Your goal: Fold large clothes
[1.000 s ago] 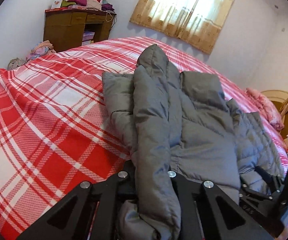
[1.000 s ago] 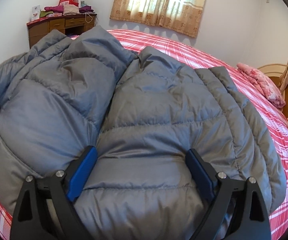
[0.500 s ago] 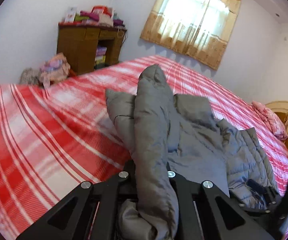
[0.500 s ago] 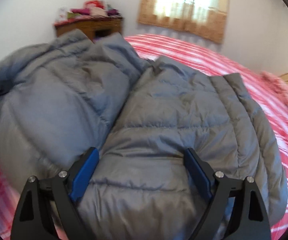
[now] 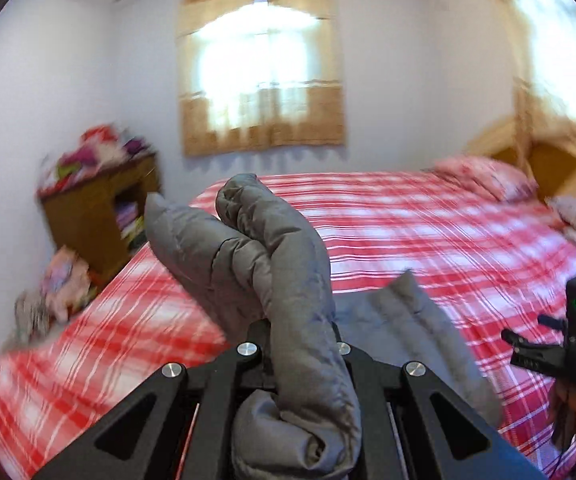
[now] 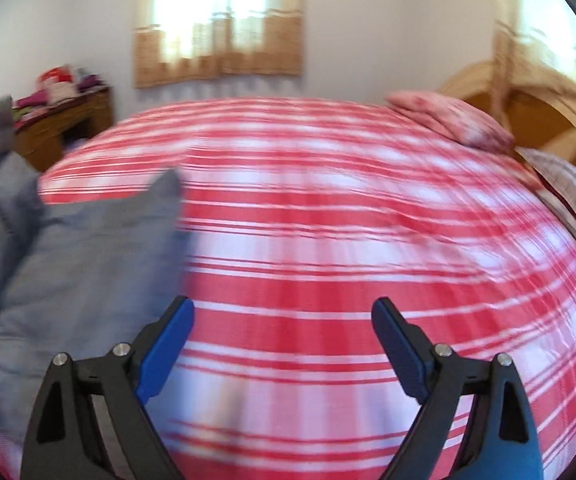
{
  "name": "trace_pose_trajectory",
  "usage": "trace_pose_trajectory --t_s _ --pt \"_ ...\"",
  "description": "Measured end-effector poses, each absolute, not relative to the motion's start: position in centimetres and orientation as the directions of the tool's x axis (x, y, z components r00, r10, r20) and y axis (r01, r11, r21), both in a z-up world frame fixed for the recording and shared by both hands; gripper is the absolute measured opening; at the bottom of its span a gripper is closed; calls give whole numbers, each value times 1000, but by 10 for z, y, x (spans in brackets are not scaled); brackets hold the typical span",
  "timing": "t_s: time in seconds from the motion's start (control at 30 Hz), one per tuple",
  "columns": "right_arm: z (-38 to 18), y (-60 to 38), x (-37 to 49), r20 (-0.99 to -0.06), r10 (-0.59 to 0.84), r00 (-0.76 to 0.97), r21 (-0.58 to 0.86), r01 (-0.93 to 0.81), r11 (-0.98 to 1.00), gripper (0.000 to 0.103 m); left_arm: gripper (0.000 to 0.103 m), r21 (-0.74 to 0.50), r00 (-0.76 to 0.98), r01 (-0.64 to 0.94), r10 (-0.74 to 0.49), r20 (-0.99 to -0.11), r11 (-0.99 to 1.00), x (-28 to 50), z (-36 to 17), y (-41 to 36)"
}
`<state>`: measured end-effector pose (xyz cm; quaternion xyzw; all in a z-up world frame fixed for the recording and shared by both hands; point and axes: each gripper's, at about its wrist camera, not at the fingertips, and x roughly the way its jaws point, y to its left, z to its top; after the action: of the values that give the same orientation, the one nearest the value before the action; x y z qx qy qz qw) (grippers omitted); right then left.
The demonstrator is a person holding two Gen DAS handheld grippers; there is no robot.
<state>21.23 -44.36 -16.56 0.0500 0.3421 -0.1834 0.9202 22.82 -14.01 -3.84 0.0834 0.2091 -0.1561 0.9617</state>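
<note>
Rising from between the closed fingers of the left gripper [image 5: 299,344], which clamp a thick fold of it, the puffy grey quilted down jacket [image 5: 272,264] runs its long axis up the middle of the left wrist frame, its far part lying on the red-and-white plaid bedspread [image 5: 427,232]. Seen from the right wrist, the jacket sits at the left edge of the frame, beside and left of the right gripper [image 6: 284,344], whose blue-padded fingers [image 6: 166,348] are spread wide, holding nothing, so the left hand is nearer. A brown wooden cabinet [image 5: 96,208] at middle left holds folded clothes in its open shelf and piled on top.
</note>
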Motion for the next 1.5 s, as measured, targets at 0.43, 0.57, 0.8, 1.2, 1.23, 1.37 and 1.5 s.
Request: trace_pose_trajectory --t_s 0.43,0.57,0.8,1.2,1.23,1.37,1.5 --pt "-194 -541 178 -680 -325 657 76 504 860 86 8 670 849 514 -209 -486 536 193 -185 -358" --pt "-196 -547 178 -685 -306 661 109 508 854 86 18 738 868 495 -221 -445 457 170 -186 -379" --pt "-176 -551 192 -679 -295 672 112 492 863 69 63 664 865 500 -346 -363 555 128 -104 -354" --pt "-45 -404 301 -625 -53 778 131 172 976 51 90 432 870 -22 230 -436 902 312 -62 -196" --pt "-45 -390 313 -640 -51 767 119 165 979 47 90 418 846 -55 265 -462 907 325 -70 -188" --pt "-66 -348 345 -681 -118 722 5 167 986 43 91 335 812 -82 258 -523 939 350 -86 -178" --pt "-105 -349 343 -708 -172 685 -52 193 980 36 91 311 826 -19 190 -530 950 351 -99 -200"
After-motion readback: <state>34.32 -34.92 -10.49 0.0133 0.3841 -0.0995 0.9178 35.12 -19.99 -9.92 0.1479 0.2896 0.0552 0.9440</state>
